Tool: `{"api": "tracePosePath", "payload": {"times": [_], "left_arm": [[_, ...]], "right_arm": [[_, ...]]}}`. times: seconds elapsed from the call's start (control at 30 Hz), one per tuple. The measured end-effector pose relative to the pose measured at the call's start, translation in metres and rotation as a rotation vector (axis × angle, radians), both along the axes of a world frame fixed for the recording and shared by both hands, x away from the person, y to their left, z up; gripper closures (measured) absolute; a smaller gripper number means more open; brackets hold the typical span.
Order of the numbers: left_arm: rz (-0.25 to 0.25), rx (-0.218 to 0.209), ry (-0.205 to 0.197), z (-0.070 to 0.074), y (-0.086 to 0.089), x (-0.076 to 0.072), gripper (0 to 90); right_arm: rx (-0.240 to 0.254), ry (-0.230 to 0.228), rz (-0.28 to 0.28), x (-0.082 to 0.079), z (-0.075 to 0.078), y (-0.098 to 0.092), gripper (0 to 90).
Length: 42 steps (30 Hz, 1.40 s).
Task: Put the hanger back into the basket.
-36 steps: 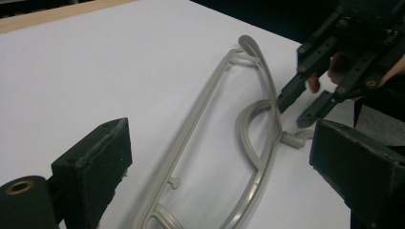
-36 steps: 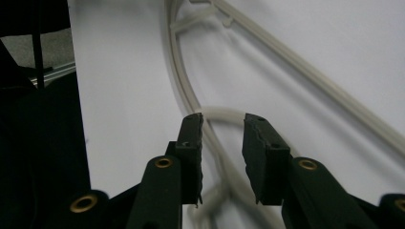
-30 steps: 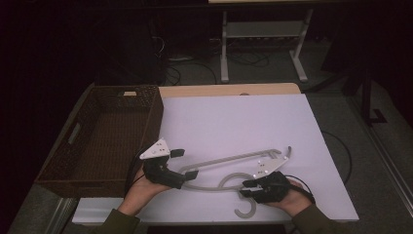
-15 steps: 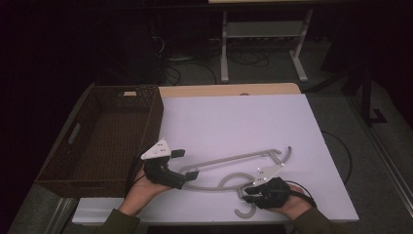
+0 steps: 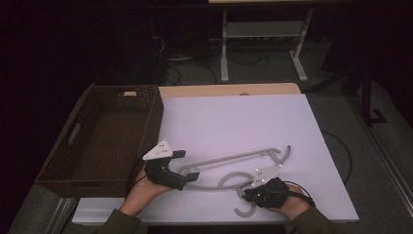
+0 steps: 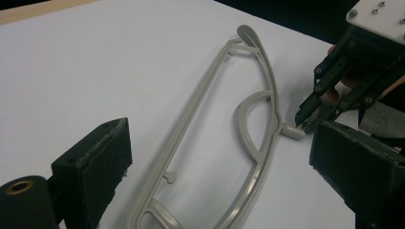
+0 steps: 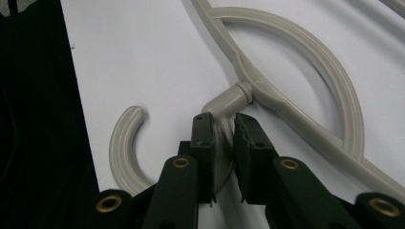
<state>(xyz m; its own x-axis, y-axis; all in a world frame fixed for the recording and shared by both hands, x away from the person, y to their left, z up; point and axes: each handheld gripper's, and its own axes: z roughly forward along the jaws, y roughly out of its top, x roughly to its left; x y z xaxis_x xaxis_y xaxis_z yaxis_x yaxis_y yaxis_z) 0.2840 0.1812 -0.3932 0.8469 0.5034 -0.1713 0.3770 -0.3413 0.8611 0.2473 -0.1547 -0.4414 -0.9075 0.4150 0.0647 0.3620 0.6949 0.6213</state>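
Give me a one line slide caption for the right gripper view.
Right tool closed around the hook neck of a beige plastic hanger lying flat on the white table.

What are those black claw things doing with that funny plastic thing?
A person holds a gripper in each hand over a white table. The funny thing is a grey clothes hanger lying flat on it. The right gripper has its jaws pinched around the hanger's hook, near where the hook joins the frame. The left gripper is wide open around the hanger's other end, not squeezing it. A brown basket sits beside them.
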Motion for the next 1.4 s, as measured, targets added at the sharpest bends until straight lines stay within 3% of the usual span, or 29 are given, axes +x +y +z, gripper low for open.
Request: {"api": "tracePosePath", "payload": {"times": [0.27,0.47,0.53,0.63,0.7,0.8,0.97,1.07,1.1,1.4], "left_arm": [[-0.022,0.06,-0.007,-0.006,-0.003,0.0,6.9],[-0.079,0.132,-0.012,-0.014,-0.015,-0.001,7.2],[-0.114,0.154,-0.01,-0.017,-0.02,-0.001,14.7],[-0.157,0.2,-0.005,-0.023,-0.03,0.0,15.3],[-0.192,0.235,0.001,-0.026,-0.037,0.001,16.7],[-0.24,0.251,0.015,-0.029,-0.048,0.0,23.0],[-0.314,0.318,0.02,-0.033,-0.061,0.002,34.9],[-0.337,0.357,0.039,-0.037,-0.067,0.002,39.4],[-0.34,0.359,0.043,-0.038,-0.069,0.002,40.7],[-0.363,0.386,0.05,-0.04,-0.076,0.006,54.6]], "right_arm": [[0.018,0.024,-0.002,0.002,0.005,0.0,79.1],[0.036,0.029,-0.005,0.003,0.01,-0.002,79.2],[0.037,0.031,-0.007,0.003,0.011,-0.002,79.2],[0.049,0.045,-0.017,0.003,0.012,-0.002,79.2],[0.036,0.025,-0.006,0.004,0.012,-0.003,79.2],[0.041,0.027,-0.007,0.004,0.014,-0.003,79.2],[0.056,0.04,-0.015,0.003,0.016,-0.004,79.2],[0.05,0.026,-0.008,0.004,0.017,-0.005,79.2],[0.065,0.047,-0.021,0.003,0.018,-0.004,79.2],[0.073,0.038,-0.017,0.004,0.021,-0.005,79.2]]}}
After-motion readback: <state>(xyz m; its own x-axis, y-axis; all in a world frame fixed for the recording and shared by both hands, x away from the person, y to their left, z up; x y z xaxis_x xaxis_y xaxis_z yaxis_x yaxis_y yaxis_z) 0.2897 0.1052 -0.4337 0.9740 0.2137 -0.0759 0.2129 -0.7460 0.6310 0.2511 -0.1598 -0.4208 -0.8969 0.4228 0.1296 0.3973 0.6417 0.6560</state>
